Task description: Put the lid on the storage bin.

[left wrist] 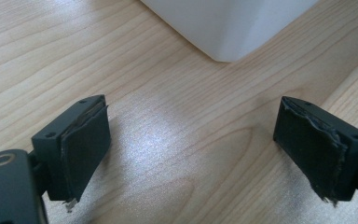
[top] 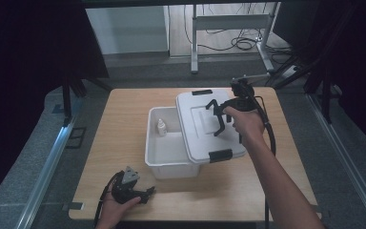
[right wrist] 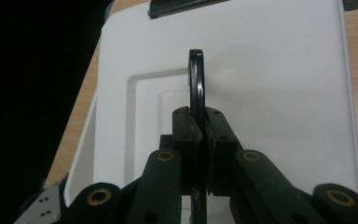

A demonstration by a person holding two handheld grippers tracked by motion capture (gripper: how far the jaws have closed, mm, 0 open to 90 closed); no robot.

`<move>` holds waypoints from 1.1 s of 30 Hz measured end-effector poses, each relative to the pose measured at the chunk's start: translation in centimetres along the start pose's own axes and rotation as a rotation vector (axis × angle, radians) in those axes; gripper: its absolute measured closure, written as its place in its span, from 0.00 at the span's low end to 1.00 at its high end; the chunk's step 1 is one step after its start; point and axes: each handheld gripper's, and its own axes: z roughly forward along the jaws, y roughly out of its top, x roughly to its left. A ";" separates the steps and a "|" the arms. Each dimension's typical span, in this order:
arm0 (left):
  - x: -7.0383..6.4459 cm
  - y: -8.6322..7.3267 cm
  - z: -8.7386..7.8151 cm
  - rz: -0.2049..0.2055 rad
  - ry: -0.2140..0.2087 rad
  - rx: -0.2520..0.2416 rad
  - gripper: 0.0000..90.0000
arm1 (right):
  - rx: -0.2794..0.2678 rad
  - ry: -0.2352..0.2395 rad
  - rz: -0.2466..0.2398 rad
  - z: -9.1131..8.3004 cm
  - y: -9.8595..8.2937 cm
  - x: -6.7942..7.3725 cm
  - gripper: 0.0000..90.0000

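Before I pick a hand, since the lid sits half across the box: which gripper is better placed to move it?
Right. The right gripper is shut on the lid's black handle; the left gripper rests open on the table, short of the box.

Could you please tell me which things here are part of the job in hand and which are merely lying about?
In the job:
- white lid, askew on the box
- its black handle, clamped by the right tool
- white box

Lying about:
- small bottle inside the box
- left tool, open, low over the table
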 end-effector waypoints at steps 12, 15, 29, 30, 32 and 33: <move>0.0 0.0 0.0 0.001 -0.001 0.000 0.12 | 0.019 0.028 0.029 2.2 -0.1 4.0 0.95; 0.0 0.0 0.0 0.002 -0.002 0.000 0.12 | 0.012 0.027 0.040 2.4 -0.2 4.7 0.95; 0.0 0.0 0.0 0.002 -0.002 0.000 0.12 | 0.026 0.042 0.112 5.3 -0.8 7.1 0.95; 0.0 0.0 0.0 0.001 -0.002 0.000 0.12 | 0.023 0.039 0.116 5.3 -0.8 7.3 0.95; 0.0 0.0 0.0 0.002 -0.002 0.000 0.12 | 0.016 0.026 0.121 5.4 -0.9 7.7 0.94; 0.0 0.0 0.0 0.001 -0.003 0.000 0.12 | 0.016 0.026 0.121 5.4 -0.9 7.7 0.94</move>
